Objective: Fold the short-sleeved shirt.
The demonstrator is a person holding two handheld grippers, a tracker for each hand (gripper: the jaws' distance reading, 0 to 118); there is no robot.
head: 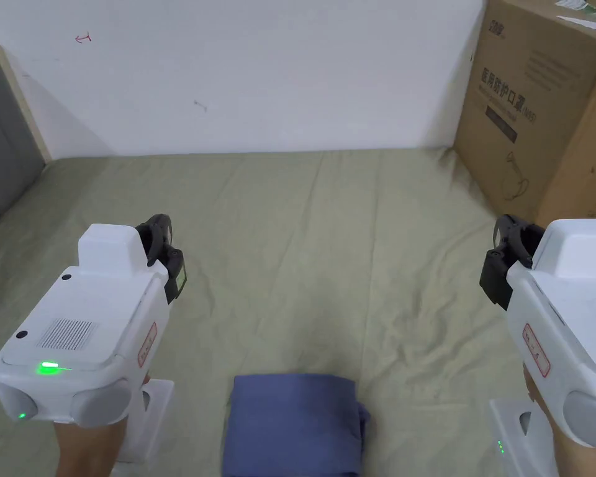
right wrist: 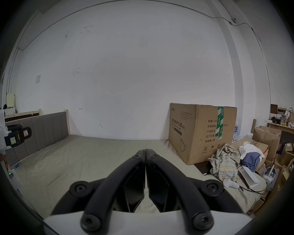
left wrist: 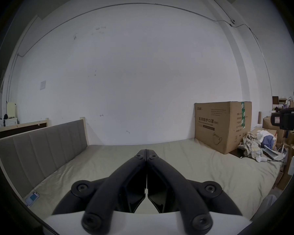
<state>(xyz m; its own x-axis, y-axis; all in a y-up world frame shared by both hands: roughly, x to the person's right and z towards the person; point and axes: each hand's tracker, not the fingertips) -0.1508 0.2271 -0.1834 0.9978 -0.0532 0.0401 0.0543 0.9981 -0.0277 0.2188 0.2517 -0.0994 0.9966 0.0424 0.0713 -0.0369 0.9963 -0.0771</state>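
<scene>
Blue short-sleeved shirt lies folded, near centre on olive bed sheet, head view | left gripper jaws pressed together, empty | right gripper likewise, cardboard box far right, print unread | judged done: keep tools clear of stack.

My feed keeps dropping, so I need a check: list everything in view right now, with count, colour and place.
Folded shirt: one, blue, on the bed sheet's near edge, between the grippers.
Bed sheet: one, olive-beige, wrinkled, covering the bed.
Headboard: one, grey padded, at the bed's left end.
Cardboard box: one, brown, at the bed's far right by the wall.
Clothes pile: one, plaid and blue, right of the box.
Left hand-held gripper: white body, black jaws, shut, empty.
Right hand-held gripper: same, shut, empty.
</scene>
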